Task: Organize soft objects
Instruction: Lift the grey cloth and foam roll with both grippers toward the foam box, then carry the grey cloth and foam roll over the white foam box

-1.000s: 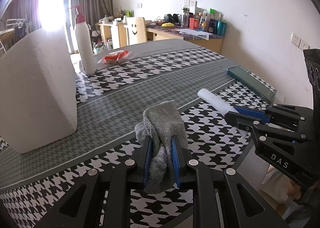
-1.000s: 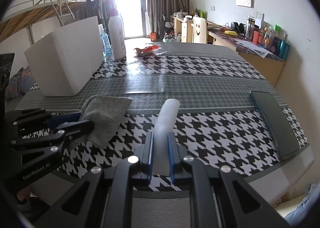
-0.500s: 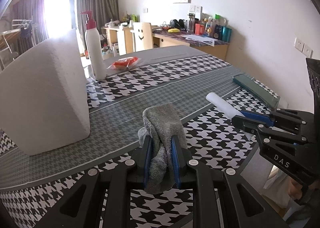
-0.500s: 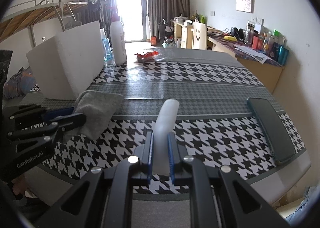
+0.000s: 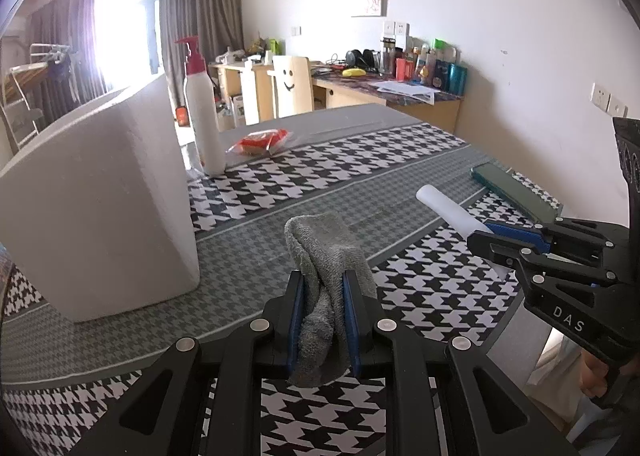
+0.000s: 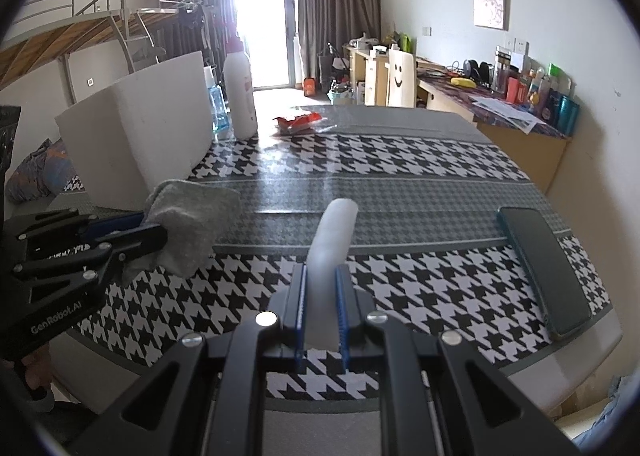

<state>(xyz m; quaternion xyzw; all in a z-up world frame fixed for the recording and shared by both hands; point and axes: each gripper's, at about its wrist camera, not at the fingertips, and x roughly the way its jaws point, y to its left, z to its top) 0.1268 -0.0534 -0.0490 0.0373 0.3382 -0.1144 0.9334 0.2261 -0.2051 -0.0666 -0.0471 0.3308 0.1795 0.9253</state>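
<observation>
A crumpled grey cloth [image 5: 324,256] is pinched between the blue pads of my left gripper [image 5: 323,284], held above the houndstooth table [image 5: 360,167]. The same cloth [image 6: 192,228] shows at the left of the right wrist view, in the left gripper [image 6: 154,230]. My right gripper [image 6: 321,272] is shut on a white foam roll [image 6: 334,232] that sticks out forward over the table's near edge. That roll [image 5: 448,211] and the right gripper [image 5: 484,232] appear at the right of the left wrist view.
A large white foam box [image 5: 92,207] stands at the left. Behind it are a white pump bottle [image 5: 202,115] and a red snack packet [image 5: 260,141]. A dark green phone [image 6: 544,268] lies near the right edge. A desk and chair stand beyond the table.
Both views have tilted up slightly, showing more of the room. The cloth and the roll stay gripped as before.
</observation>
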